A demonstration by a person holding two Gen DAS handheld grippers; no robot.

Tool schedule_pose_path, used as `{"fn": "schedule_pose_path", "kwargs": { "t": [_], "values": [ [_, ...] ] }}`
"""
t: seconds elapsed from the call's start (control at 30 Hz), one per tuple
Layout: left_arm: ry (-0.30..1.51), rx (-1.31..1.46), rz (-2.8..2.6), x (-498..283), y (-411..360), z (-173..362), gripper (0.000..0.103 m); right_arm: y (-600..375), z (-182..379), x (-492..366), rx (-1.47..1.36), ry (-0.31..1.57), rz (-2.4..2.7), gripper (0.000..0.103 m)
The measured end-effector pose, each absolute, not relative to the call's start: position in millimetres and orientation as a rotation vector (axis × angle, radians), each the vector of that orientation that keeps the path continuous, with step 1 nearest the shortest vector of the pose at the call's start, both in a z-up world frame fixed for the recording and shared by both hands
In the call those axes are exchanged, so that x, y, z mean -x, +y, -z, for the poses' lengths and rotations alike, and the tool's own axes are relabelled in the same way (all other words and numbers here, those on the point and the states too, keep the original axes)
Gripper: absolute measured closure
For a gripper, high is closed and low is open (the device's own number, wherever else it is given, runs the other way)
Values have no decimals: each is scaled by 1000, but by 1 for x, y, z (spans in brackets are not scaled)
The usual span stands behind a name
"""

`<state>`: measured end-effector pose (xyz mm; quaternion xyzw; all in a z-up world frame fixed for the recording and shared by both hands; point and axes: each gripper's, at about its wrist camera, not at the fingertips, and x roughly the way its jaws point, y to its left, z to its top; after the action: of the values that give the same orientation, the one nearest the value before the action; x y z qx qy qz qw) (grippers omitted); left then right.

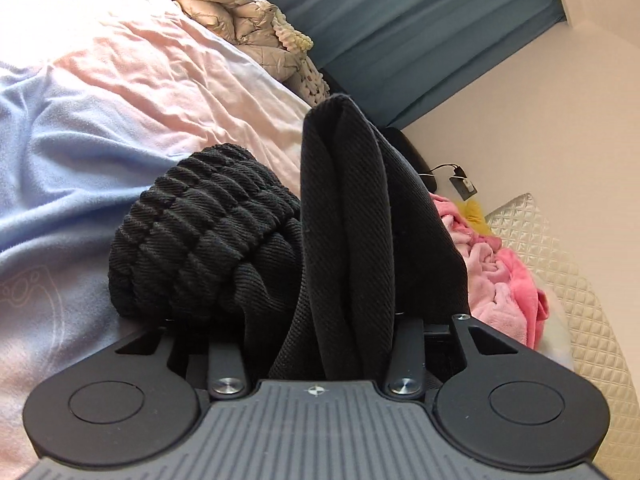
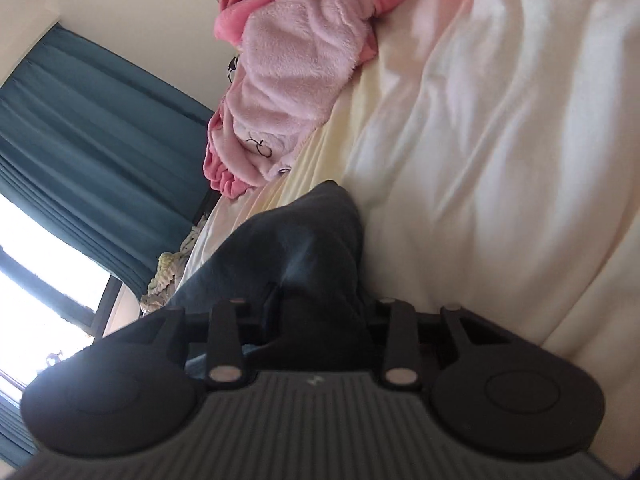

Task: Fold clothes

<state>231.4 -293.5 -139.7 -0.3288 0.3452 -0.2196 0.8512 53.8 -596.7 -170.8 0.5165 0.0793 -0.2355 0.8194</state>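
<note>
Left wrist: black garment [image 1: 344,220] lengthwise forward, clenched between both grippers' fingers.

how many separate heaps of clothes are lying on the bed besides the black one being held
2: a pink fleece heap near the headboard, a beige quilted jacket by the curtain. More may be hidden.

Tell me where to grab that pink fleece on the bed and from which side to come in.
Take the pink fleece by its darker pink gathered edge nearest the right claw, coming in low along the bedsheet. That edge bunches into a thick ridge lifted off the sheet. Both claws already seem full of the black garment, so free one first.
</note>
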Motion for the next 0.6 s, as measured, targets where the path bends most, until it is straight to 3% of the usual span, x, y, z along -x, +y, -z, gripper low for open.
{"fn": "schedule_pose_path", "kwargs": {
  "t": [0.1, 0.23, 0.33, 0.4, 0.6],
  "values": [
    [794, 628, 456, -232, -293, 129, 42, -592, 164, -52, -1075, 185, 510, 62],
    [836, 514, 491, -217, -284, 108, 16, -584, 148, -44, -1037, 192, 557, 52],
    [808, 410, 511, -199, -270, 89, 15, -577, 133, -31, -1007, 181, 624, 38],
    [774, 375, 494, -187, -257, 75, 9, -571, 122, -18, -974, 159, 667, 38],
    [626, 234, 463, -149, -211, 15, 8, -534, 75, 19, -779, 100, 719, 37]
  ]
}}
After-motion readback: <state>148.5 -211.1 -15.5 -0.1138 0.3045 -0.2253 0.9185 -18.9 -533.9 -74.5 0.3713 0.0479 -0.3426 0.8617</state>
